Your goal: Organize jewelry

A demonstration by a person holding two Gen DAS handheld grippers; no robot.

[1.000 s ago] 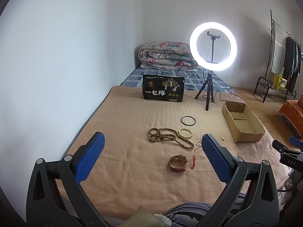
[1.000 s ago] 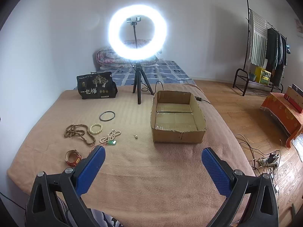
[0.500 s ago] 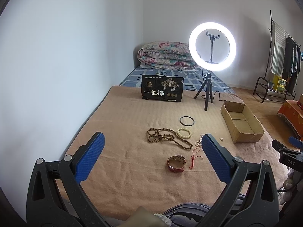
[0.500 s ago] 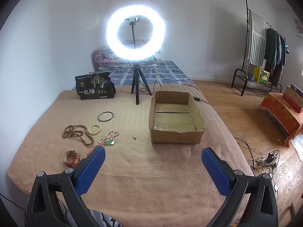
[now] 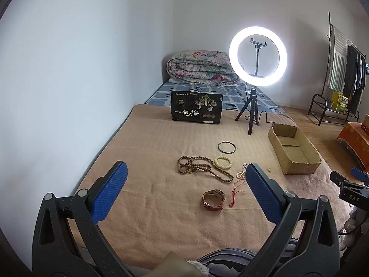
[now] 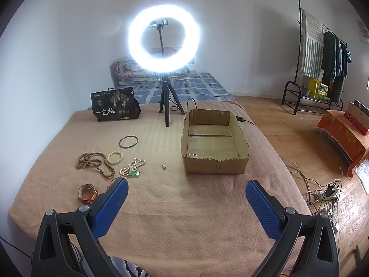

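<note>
Two round beaded bracelets (image 5: 223,162), ribbed cardboard box (image 6: 214,138)

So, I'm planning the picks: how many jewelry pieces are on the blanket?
7, all left of the empty cardboard box: black bangle, brown bead strand, cream bracelet, pearl necklace, tiny loose bead, watch, red cord.

Soft, even daylight; the ring light (image 6: 164,38) blooms with glare, and fisheye edges curve into dark vignette.
</note>
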